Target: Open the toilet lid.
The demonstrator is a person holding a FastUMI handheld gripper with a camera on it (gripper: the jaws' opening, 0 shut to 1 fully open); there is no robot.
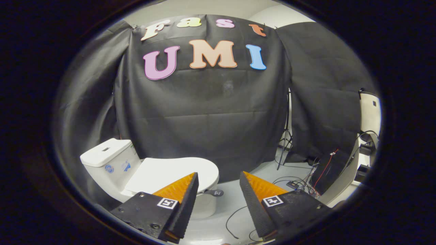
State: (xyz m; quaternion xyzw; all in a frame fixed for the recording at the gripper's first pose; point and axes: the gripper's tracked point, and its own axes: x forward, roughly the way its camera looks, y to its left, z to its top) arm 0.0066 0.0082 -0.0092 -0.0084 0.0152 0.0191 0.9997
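— Progress so far?

— None that I can see. The toilet (112,170) stands beyond my left finger, and its lid (170,172) lies flat down on the bowl, fully closed. My jaws (218,178) are spread wide apart with nothing between them, well short of the lid. By my reckoning everything is left: come in to the lid's front edge, catch it, and swing it up toward the tank (107,153).

— And the count, biggest first?

— One toilet, one tank, one lid. One tripod stand (285,136) beyond my right finger, against the black cloth. One small dark thing (215,193) sits just ahead of my left fingertip, beside the bowl's front; I cannot tell what it is. Loose cables (235,221) trail on the floor (235,200) between and beyond my fingers; too tangled for me to count.
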